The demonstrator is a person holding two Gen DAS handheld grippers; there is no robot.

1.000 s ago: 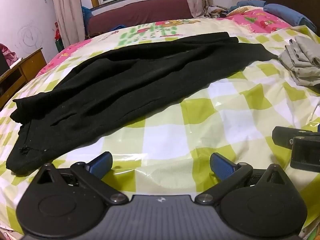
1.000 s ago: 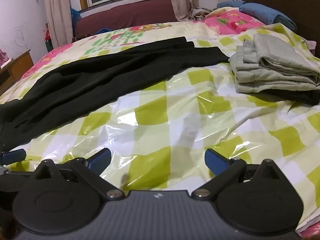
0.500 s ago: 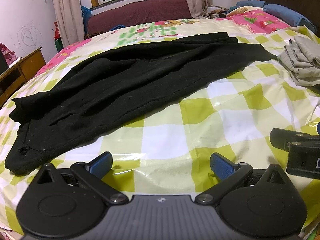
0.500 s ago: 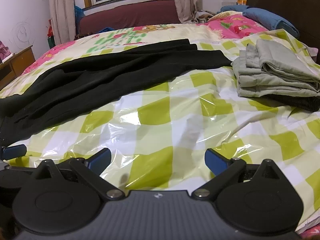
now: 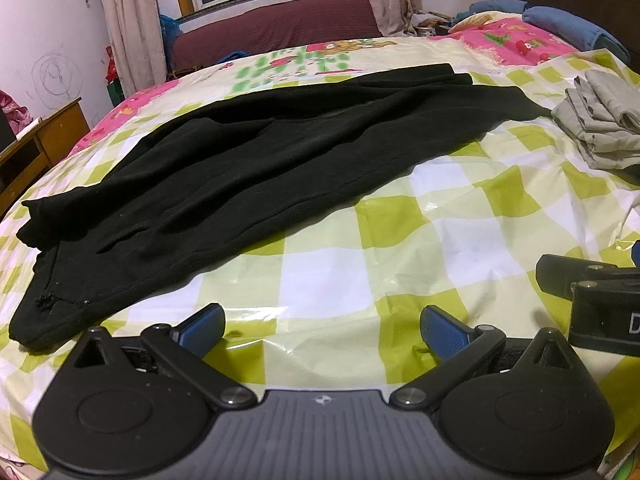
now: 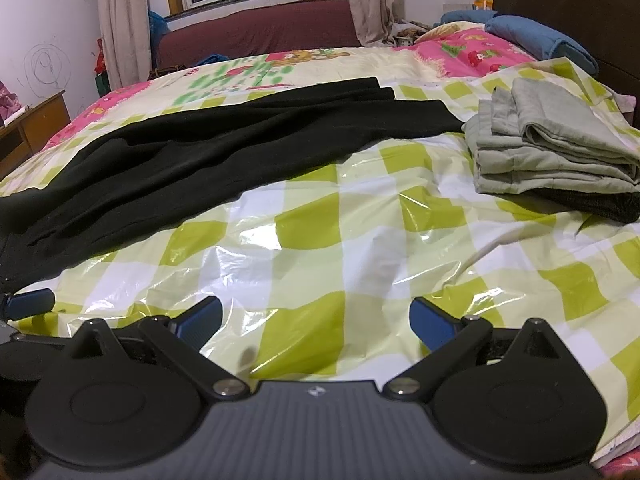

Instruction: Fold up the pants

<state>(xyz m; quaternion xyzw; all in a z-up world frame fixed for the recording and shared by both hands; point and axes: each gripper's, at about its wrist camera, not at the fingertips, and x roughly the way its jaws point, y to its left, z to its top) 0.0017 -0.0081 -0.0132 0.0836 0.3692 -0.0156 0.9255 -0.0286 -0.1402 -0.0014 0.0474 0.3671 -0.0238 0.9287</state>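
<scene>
Black pants (image 5: 256, 168) lie spread flat on the checkered bed cover, waist end near the left, legs running to the far right; they also show in the right wrist view (image 6: 192, 156). My left gripper (image 5: 322, 326) is open and empty, hovering over the cover just in front of the pants' near edge. My right gripper (image 6: 314, 318) is open and empty, over bare cover to the right of the pants. The right gripper's body (image 5: 596, 300) shows at the right edge of the left wrist view.
A stack of folded grey clothes (image 6: 552, 156) sits at the far right of the bed (image 6: 360, 240), touching the pant leg ends. Blue pillows (image 6: 540, 38) lie by the dark headboard. A wooden cabinet (image 5: 36, 148) stands left of the bed.
Both grippers have shifted slightly, so the view has moved a little; the pants lie as before. Both stay open.
</scene>
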